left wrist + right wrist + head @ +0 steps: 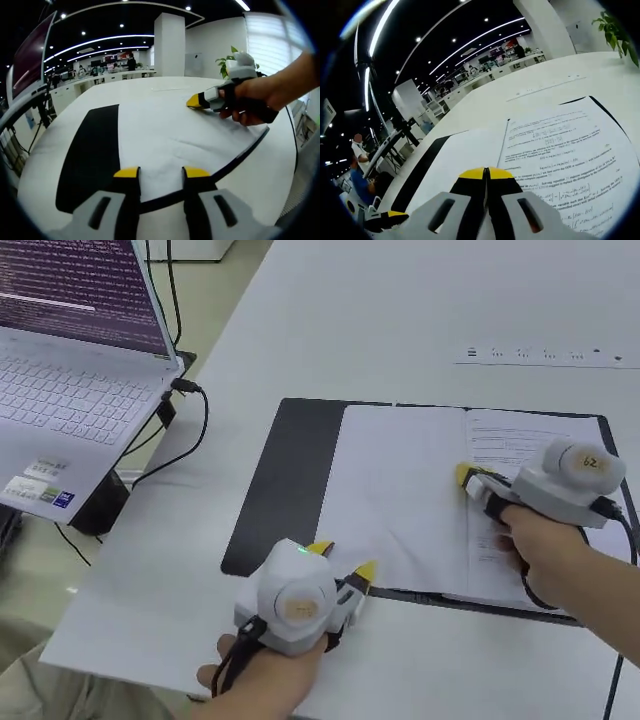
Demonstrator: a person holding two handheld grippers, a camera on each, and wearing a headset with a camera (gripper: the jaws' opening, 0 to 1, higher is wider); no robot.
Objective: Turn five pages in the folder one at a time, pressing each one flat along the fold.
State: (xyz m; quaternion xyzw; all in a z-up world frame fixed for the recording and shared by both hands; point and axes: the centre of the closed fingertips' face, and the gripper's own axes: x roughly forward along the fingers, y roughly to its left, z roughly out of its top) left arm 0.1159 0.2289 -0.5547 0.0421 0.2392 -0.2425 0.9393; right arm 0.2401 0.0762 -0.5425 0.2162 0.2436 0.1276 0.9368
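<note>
**Open folder [290, 480] on a white table [400, 320].** In the head view the folder was laid centre-right of the frame. Its black cover was exposed at the left, with a blank page [400, 490] in the middle and a printed page [520, 445] at the right. Bare table was left above the folder and toward the lower left, as far as the table edge, which ran diagonally from top centre to lower left.

The left gripper [343, 560] was held at lower centre with its jaws spread and its tips over the folder's lower edge. In the left gripper view that edge was seen crossing just beyond the tips of the left gripper [161, 173].

The right gripper [468, 476] was placed at the fold, jaws pressed together. In the right gripper view, contact between the right gripper [485, 174] and the paper could not be told.

The folder's lower right corner was hidden by a hand [545, 550]. The print was too small to be read, as was a strip of marks [545, 355] at upper right.

A laptop [70, 370] and cable [195, 430] were seen at upper left, beside the table edge. A large office with ceiling light strips, a column [169, 45] and a plant [615, 30] was shown behind.
</note>
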